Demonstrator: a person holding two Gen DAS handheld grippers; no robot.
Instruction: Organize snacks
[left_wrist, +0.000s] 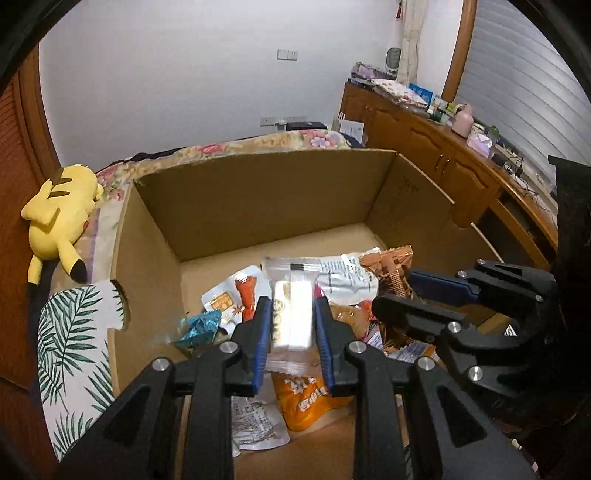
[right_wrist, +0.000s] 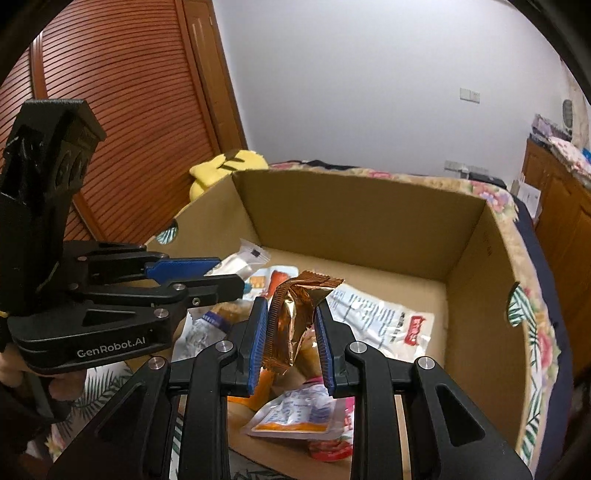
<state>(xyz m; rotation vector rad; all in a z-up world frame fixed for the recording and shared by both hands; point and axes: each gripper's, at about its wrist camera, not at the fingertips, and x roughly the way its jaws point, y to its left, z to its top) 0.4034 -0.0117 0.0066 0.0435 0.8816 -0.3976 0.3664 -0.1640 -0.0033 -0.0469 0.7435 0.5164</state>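
Observation:
An open cardboard box (left_wrist: 258, 199) holds several snack packets on its floor. My left gripper (left_wrist: 290, 308) is shut on a clear packet with a pale bar inside (left_wrist: 291, 314), held above the pile. My right gripper (right_wrist: 290, 314) is shut on a crumpled copper-brown foil packet (right_wrist: 295, 314), also over the box (right_wrist: 351, 229). In the left wrist view the right gripper (left_wrist: 399, 291) comes in from the right with the brown packet (left_wrist: 391, 269). In the right wrist view the left gripper (right_wrist: 225, 273) comes in from the left with the clear packet (right_wrist: 247, 258).
The box sits on a floral bedspread (left_wrist: 221, 151). A yellow Pikachu plush (left_wrist: 62, 218) lies left of it. An orange packet (left_wrist: 306, 398), a white printed pouch (right_wrist: 376, 314) and a blue foil wrapper (left_wrist: 201, 326) lie in the box. A wooden cabinet (left_wrist: 424, 136) stands at the right.

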